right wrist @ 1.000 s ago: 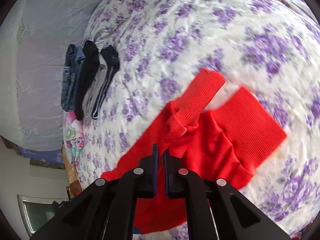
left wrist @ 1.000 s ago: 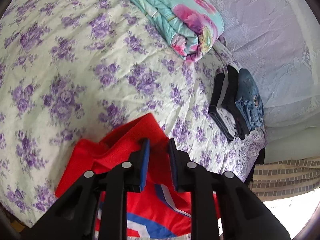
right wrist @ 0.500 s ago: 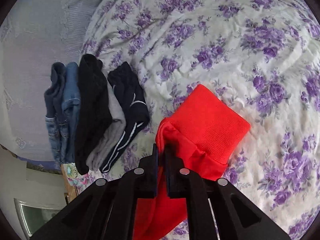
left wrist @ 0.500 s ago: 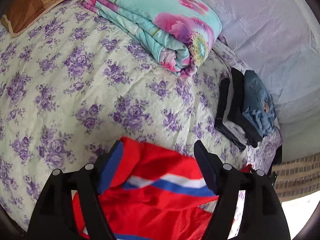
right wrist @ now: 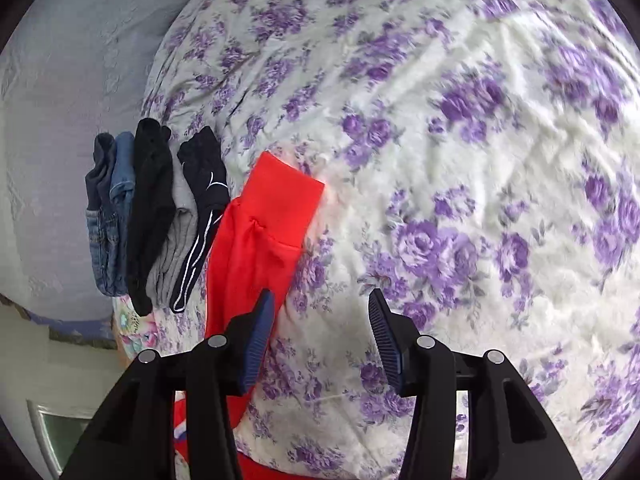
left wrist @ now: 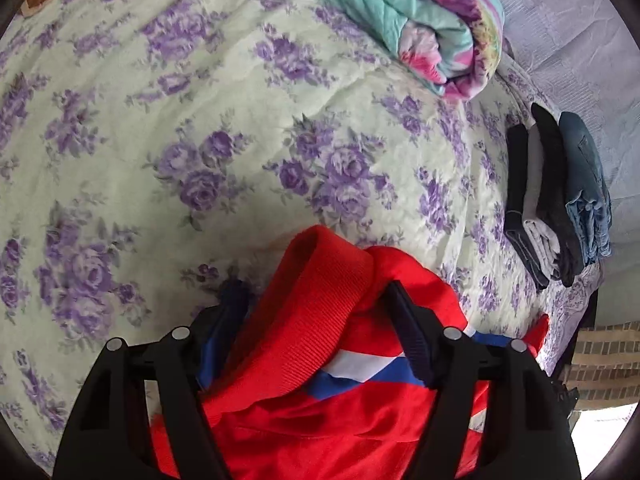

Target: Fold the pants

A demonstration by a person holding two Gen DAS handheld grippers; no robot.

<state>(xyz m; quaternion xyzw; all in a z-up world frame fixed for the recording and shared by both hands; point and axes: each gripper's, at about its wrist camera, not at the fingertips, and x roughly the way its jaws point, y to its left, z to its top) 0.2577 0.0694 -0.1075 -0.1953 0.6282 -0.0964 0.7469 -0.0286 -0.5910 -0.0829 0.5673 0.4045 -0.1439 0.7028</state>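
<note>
While spread (both grippers (left wrist: 316,312) (right wrist: 322,320)), red pants (left wrist: 320,360) loose.

The right hand-held gripper (right wrist: 322,336) has opened, releasing the red pants (right wrist: 256,232) beside the folded stack (right wrist: 156,216).

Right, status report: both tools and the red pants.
Left tool open, straddling the ribbed cuff of the red pants. Right tool open, holding nothing, one leg lying beside the stack of folded pants. Floral bedspread ahead.
</note>
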